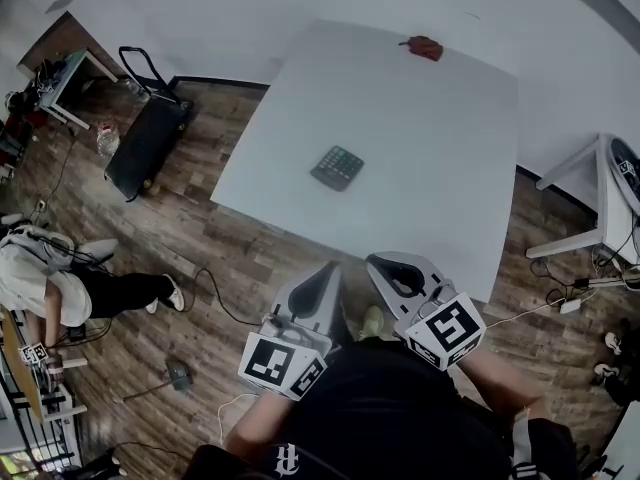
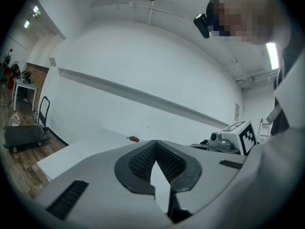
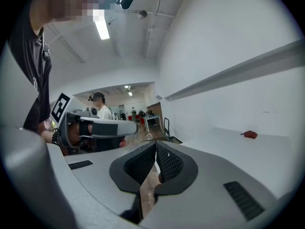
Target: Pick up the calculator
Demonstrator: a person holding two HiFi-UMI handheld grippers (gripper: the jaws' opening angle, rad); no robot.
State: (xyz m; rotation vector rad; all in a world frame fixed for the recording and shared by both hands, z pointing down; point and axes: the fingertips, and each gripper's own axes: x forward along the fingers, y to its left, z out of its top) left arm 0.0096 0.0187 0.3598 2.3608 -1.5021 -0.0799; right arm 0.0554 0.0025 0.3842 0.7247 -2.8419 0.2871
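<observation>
Held left tool (image 1: 325, 276) and right tool (image 1: 385, 266) closed tight with nothing in them, short of the desk (image 1: 420, 118), well apart from the calculator (image 1: 337, 167) lying flat there; likely needed jaws spread wide before straddling its edges.

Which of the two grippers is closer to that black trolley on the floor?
Left. The black trolley lies on the floor, out to the left of the left gripper; the right gripper is on that gripper's other side, farther away.
</observation>
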